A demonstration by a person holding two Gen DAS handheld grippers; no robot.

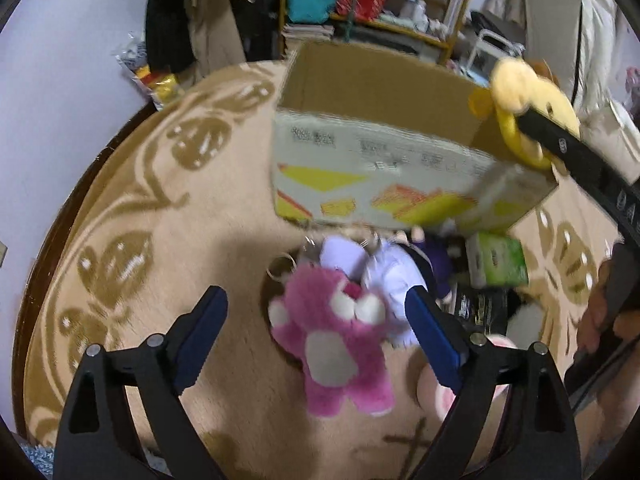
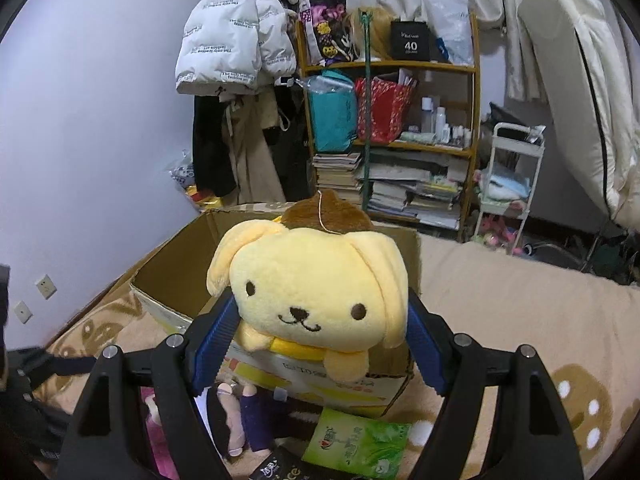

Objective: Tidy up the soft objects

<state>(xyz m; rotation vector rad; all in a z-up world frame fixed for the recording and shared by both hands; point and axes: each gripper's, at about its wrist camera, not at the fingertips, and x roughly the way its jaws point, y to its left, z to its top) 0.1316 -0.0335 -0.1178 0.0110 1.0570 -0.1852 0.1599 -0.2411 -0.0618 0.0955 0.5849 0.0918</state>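
Yellow plush dog with brown cap [image 2: 316, 292]: clamped between the right claw's [image 2: 320, 332] blue pads, poised over the open cardboard box [image 2: 172, 276], presumably for dropping in. Pink plush bear [image 1: 336, 340]: lay on the patterned beige blanket [image 1: 160, 216], between the left claw's [image 1: 316, 336] wide-spread, empty pads.

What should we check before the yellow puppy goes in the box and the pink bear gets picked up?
1. Right gripper holds the yellow puppy plush on both sides: ok.
2. Cardboard box top is open: ok.
3. Puppy fully over the opening: cannot tell.
4. Left gripper open wide enough for the pink bear: ok.
5. Bear sits between the left fingers, not yet squeezed: ok.
6. White plush lies against the bear and could get caught: not ok.
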